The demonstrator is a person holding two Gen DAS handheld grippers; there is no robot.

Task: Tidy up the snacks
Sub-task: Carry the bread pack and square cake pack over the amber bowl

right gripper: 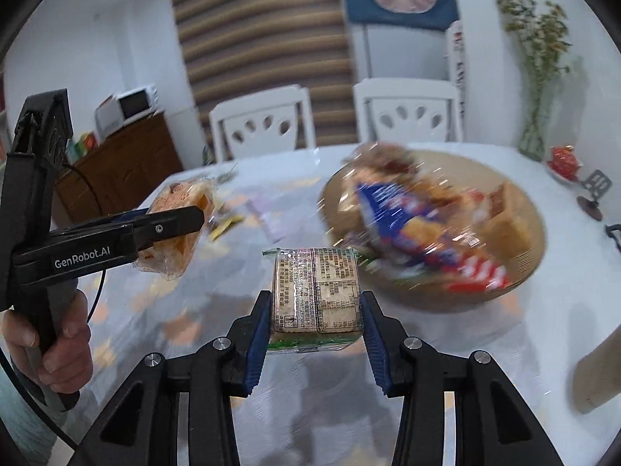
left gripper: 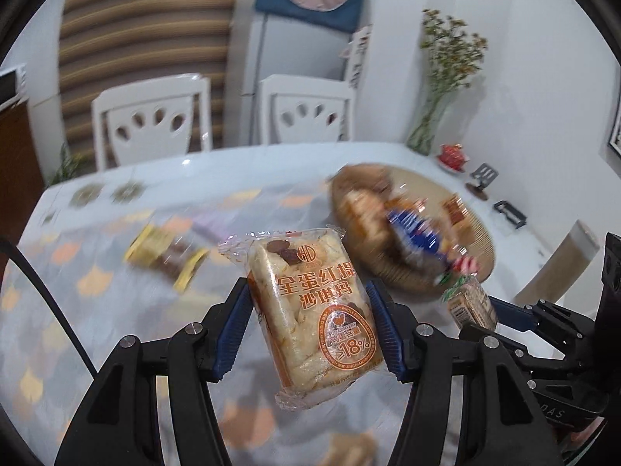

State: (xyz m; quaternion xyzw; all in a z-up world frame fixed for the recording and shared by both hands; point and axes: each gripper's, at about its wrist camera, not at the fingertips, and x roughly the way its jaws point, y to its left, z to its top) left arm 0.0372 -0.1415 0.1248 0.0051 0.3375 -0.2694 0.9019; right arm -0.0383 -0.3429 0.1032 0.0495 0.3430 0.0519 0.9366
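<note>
My left gripper (left gripper: 310, 318) is shut on an orange-printed cake packet (left gripper: 306, 306), held upright above the table. In the right wrist view the same left gripper (right gripper: 194, 213) shows from the side, a hand on its handle, with that packet (right gripper: 174, 225) in it. My right gripper (right gripper: 316, 310) is shut on a green-edged snack packet (right gripper: 316, 291), its printed label side facing the camera; it shows at the right in the left wrist view (left gripper: 469, 303). A round woven basket (right gripper: 520, 256) beyond the right gripper holds several snacks, among them a blue bag (right gripper: 403, 229).
A yellow-ended snack (left gripper: 167, 256) and a purple packet (left gripper: 209, 229) lie on the patterned tablecloth (left gripper: 97, 310). Two white chairs (left gripper: 151, 116) stand behind the table. A vase of dried flowers (left gripper: 431, 120), a red cup (left gripper: 452, 157) and small stands sit at the far right.
</note>
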